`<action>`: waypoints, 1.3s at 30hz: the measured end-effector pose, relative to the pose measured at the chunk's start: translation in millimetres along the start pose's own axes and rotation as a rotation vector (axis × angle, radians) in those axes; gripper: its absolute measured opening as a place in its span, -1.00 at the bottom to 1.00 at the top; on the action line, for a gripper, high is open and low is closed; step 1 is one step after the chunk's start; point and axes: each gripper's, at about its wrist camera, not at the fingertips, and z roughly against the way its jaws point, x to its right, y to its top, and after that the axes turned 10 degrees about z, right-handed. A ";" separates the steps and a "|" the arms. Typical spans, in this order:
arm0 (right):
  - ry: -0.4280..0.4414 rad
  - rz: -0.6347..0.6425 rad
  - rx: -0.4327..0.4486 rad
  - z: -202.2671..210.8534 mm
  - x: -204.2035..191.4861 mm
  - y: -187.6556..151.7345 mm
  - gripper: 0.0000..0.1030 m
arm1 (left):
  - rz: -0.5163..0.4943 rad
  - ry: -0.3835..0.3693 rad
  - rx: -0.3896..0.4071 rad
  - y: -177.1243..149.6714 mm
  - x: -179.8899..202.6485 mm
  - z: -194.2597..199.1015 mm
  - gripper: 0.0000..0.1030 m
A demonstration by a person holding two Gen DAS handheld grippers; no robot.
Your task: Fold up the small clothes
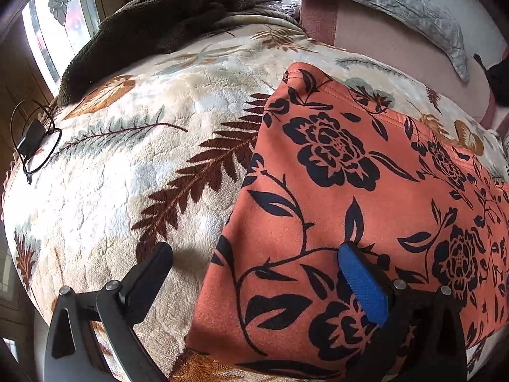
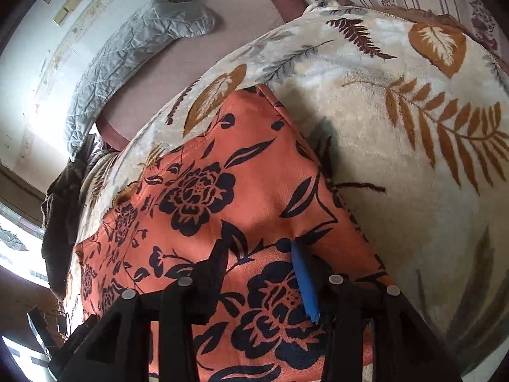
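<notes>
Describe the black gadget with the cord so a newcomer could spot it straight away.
Start from the big cream blanket printed with brown and grey fern leaves that covers the bed. Follow it to the edge near the window, below the dark brown fuzzy throw. There lies the small black device, ringed by its thin black looped cord; it is the only hard, plain black thing among the soft fabrics.

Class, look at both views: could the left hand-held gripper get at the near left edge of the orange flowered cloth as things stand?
Probably yes. The left hand-held gripper is wide open astride that edge of the orange flowered cloth, with nothing between them.
</notes>
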 end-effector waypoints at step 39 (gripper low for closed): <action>-0.042 0.122 0.046 -12.1 -30.6 0.2 0.22 | -0.018 -0.132 0.213 15.7 19.5 41.1 1.00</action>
